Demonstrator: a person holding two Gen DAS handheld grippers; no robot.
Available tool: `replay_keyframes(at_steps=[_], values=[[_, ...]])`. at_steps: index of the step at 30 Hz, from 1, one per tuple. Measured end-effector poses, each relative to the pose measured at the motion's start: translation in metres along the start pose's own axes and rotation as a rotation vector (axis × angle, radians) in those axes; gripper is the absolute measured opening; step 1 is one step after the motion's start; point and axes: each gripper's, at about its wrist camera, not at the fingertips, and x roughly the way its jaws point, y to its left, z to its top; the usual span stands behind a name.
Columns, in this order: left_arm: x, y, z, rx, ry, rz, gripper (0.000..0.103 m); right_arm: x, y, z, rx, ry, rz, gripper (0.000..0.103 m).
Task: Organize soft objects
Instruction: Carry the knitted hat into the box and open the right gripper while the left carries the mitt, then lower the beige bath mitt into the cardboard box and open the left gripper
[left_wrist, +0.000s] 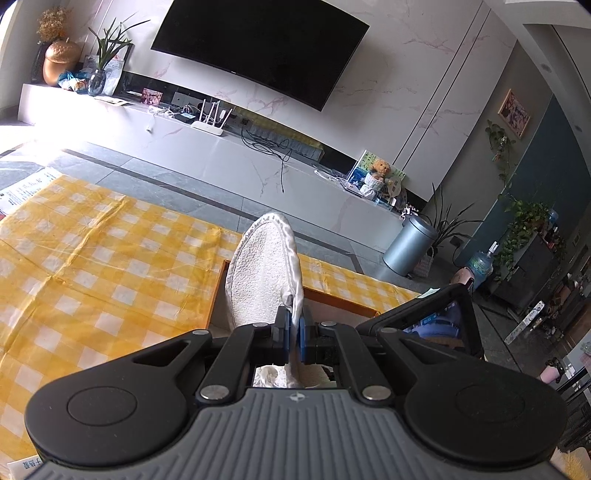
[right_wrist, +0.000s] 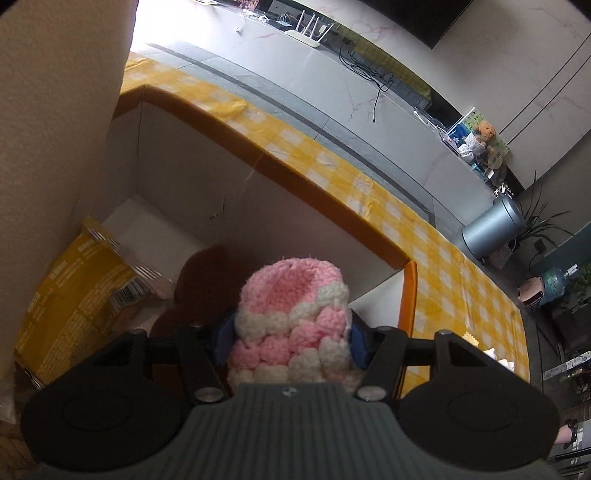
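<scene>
In the left wrist view my left gripper (left_wrist: 294, 325) is shut on the edge of a white terry slipper (left_wrist: 262, 273), which stands up in front of it over an orange-rimmed box (left_wrist: 218, 291). In the right wrist view my right gripper (right_wrist: 291, 332) is shut on a pink and white crocheted piece (right_wrist: 295, 306) and holds it inside the box (right_wrist: 280, 166). A brown plush toy (right_wrist: 201, 280) and a yellow packet (right_wrist: 74, 295) lie on the box floor to its left.
The box sits on a table with a yellow checked cloth (left_wrist: 92, 251). Beyond it are a grey tiled floor, a long white TV bench (left_wrist: 221, 147) with a router and cables, a silver bin (left_wrist: 410, 243) and potted plants.
</scene>
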Motion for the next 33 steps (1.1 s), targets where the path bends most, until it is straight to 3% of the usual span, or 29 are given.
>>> replay_keyframes(at_steps=[3, 13, 22, 26, 33], values=[[-0.001, 0.001, 0.001, 0.001, -0.008, 0.002, 0.005, -0.005, -0.007, 0.001, 0.043, -0.031, 0.016, 0.067], [0.002, -0.006, -0.002, 0.046, -0.026, 0.055, 0.005, -0.058, -0.049, -0.025, 0.152, -0.271, 0.033, 0.095], [0.012, -0.028, -0.012, 0.177, -0.036, 0.164, 0.005, -0.093, -0.096, -0.081, 0.4, -0.431, 0.032, 0.096], [0.022, -0.044, -0.02, 0.259, -0.037, 0.227, 0.005, -0.096, -0.105, -0.095, 0.462, -0.454, 0.05, 0.096], [0.051, -0.063, -0.03, 0.314, 0.006, 0.231, 0.005, -0.096, -0.11, -0.098, 0.5, -0.459, 0.087, 0.096]])
